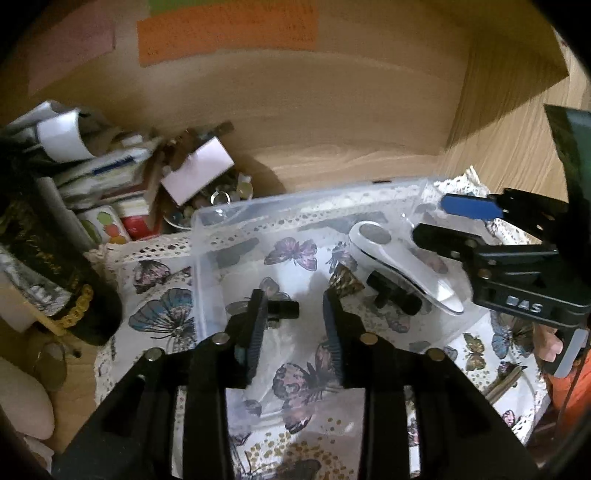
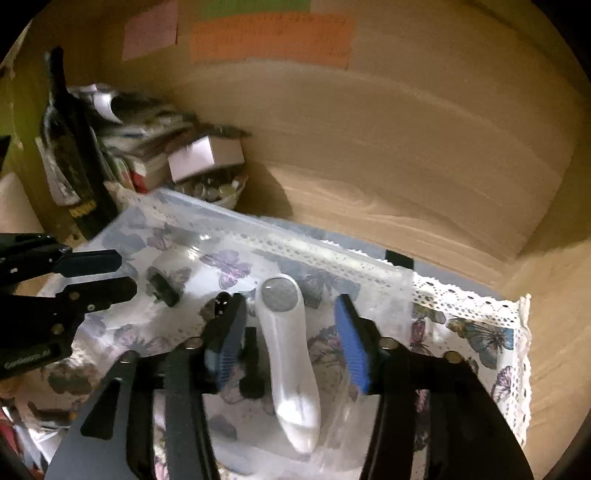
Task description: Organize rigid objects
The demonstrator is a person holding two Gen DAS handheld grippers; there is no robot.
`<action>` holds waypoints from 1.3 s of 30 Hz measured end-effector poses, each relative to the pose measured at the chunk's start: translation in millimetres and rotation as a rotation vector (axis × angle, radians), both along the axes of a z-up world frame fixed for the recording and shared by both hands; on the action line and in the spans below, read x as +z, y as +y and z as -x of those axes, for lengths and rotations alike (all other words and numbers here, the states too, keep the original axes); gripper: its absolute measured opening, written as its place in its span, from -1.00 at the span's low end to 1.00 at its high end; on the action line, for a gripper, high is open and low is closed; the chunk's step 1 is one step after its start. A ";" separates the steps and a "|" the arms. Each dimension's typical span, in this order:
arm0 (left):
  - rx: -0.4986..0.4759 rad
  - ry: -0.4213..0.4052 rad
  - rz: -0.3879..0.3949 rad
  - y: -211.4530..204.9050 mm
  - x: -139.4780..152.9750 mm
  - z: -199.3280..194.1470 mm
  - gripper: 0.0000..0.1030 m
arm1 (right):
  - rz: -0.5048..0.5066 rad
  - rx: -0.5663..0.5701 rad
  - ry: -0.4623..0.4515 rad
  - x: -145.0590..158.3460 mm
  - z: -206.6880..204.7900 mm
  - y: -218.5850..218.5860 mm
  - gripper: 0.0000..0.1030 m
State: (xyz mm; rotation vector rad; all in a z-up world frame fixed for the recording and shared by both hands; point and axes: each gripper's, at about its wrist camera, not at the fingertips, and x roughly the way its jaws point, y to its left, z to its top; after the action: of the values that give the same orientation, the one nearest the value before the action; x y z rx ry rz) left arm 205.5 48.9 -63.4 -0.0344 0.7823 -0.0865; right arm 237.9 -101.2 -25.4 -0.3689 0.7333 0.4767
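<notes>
A clear plastic bin (image 1: 207, 236) stands on a butterfly-print cloth (image 1: 155, 295). Inside lie a white handheld device with a grey round end (image 1: 399, 266), a small black cylinder (image 1: 284, 310) and a black T-shaped part (image 1: 395, 295). My left gripper (image 1: 293, 321) is open over the bin, the black cylinder just beyond its left finger. My right gripper (image 2: 291, 332) is open, its fingers either side of the white device (image 2: 288, 354); it also shows in the left wrist view (image 1: 447, 221). The left gripper (image 2: 107, 275) shows at the left of the right wrist view.
A dark bottle with a gold chain (image 1: 55, 280) stands left of the bin. Boxes, papers and a bowl of small items (image 1: 207, 192) are piled at the back left. A wooden wall with an orange note (image 1: 225, 33) stands behind. A dark panel (image 1: 572, 155) is at right.
</notes>
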 end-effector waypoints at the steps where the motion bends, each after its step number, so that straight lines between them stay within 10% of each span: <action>1: 0.005 -0.011 -0.002 0.3 3.6 3.8 -0.22 | -0.010 -0.003 -0.013 5.2 5.8 -2.5 0.07; 12: 0.068 -0.107 -0.040 0.1 24.0 74.9 0.83 | -0.093 0.002 -0.127 37.2 85.4 -38.6 0.57; 39: -0.015 0.005 -0.046 -51.7 -56.3 165.7 0.69 | -0.137 0.001 0.140 -72.7 169.4 -61.2 0.42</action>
State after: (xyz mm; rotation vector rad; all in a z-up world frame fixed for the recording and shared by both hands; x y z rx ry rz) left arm 39.8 -2.8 -119.7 0.0152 0.7892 -0.0823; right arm 68.5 -162.4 -98.1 -0.2094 0.8309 0.5547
